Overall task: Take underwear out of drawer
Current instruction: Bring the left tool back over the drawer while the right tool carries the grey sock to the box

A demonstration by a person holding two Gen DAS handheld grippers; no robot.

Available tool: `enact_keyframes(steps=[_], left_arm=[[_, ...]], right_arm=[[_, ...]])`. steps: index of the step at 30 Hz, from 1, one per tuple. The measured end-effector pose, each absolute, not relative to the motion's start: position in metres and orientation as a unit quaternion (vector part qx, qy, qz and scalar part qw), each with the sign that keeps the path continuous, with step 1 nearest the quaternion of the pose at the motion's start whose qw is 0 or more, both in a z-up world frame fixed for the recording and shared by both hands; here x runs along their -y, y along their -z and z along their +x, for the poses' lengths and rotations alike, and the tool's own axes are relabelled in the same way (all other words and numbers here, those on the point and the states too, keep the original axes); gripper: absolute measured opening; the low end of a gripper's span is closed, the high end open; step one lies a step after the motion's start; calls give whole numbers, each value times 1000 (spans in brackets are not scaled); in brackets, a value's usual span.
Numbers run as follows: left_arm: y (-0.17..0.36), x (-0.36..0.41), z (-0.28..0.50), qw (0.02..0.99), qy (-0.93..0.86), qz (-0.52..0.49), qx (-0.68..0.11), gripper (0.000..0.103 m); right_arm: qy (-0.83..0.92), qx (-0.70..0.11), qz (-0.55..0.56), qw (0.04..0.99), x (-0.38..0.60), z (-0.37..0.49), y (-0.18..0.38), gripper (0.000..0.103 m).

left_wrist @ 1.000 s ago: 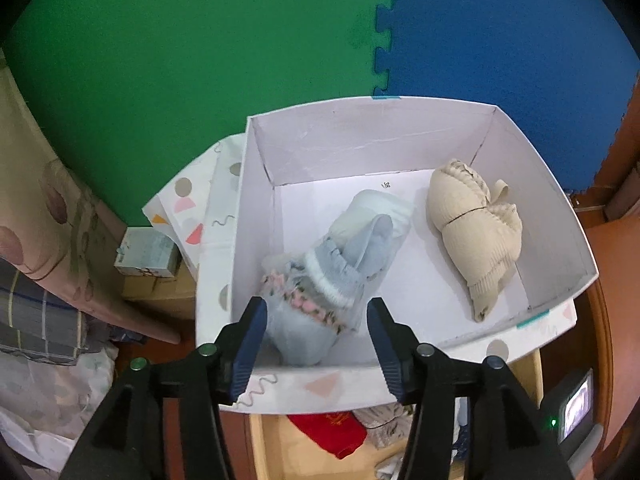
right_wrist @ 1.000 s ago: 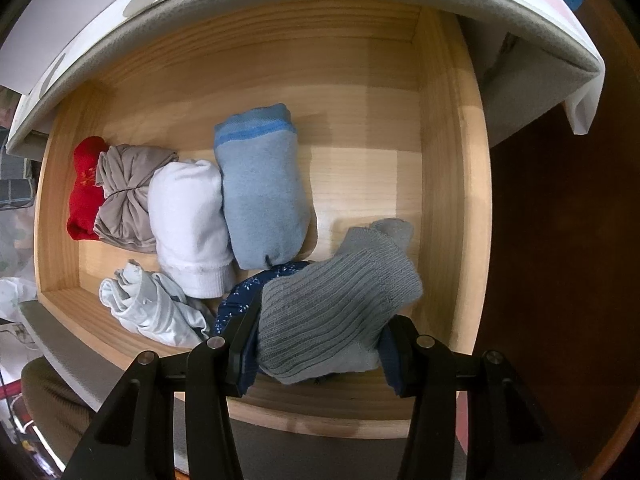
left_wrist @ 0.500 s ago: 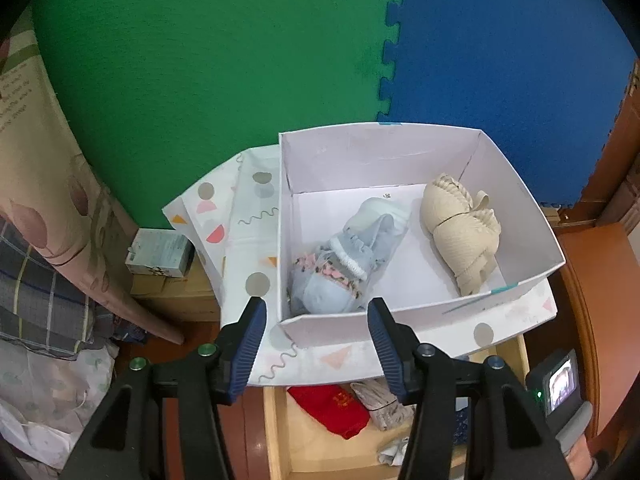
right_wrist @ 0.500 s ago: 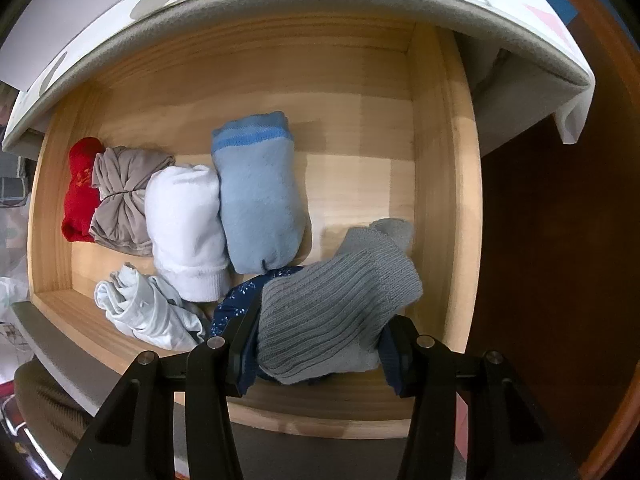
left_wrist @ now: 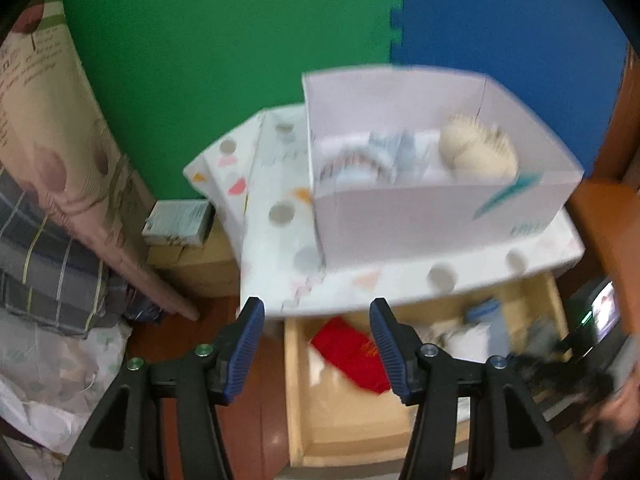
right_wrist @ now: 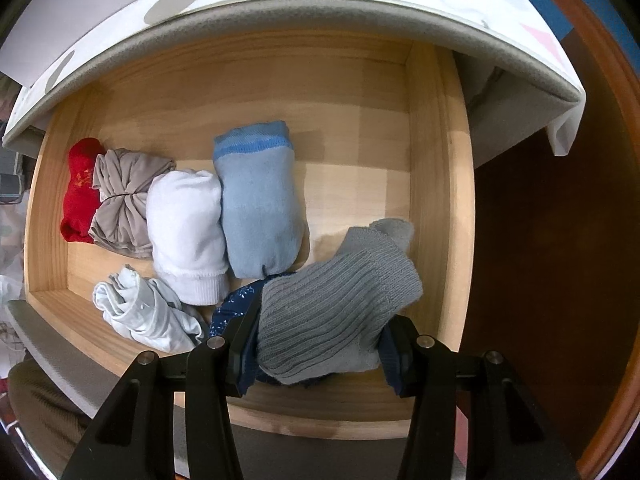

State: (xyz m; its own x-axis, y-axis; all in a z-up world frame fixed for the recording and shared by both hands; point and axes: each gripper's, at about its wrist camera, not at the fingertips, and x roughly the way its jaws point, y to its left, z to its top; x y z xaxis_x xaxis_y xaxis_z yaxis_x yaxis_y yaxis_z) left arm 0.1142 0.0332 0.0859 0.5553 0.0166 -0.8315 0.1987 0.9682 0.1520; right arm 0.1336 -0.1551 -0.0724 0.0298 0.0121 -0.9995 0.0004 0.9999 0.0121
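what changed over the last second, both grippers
The left gripper pulled back from the white box, leaving the blue-grey bundle inside; its empty jaws are opening, now over the drawer. The right gripper stays clamped on the grey ribbed piece.

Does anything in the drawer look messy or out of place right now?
Mostly tidy: four rolled items lie side by side in the wooden drawer. The pale crumpled garment near the front is loosely bunched, not rolled. The right gripper is shut on a grey ribbed piece, with a dark blue patterned cloth beneath it.
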Motion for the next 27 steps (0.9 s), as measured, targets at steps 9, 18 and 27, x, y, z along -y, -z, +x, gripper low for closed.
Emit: enact_keyframes(steps=[9, 18, 27], left_arm=[[-4, -53, 90, 850, 23, 75, -522, 56], [42, -53, 80, 828, 3, 61, -557, 56], [37, -54, 74, 843, -19, 53, -536, 56]], right_arm=[[-3, -682, -5, 731, 153, 132, 60, 47], [-7, -672, -9, 741, 151, 132, 48, 47], [-15, -663, 5, 749, 155, 130, 24, 47]])
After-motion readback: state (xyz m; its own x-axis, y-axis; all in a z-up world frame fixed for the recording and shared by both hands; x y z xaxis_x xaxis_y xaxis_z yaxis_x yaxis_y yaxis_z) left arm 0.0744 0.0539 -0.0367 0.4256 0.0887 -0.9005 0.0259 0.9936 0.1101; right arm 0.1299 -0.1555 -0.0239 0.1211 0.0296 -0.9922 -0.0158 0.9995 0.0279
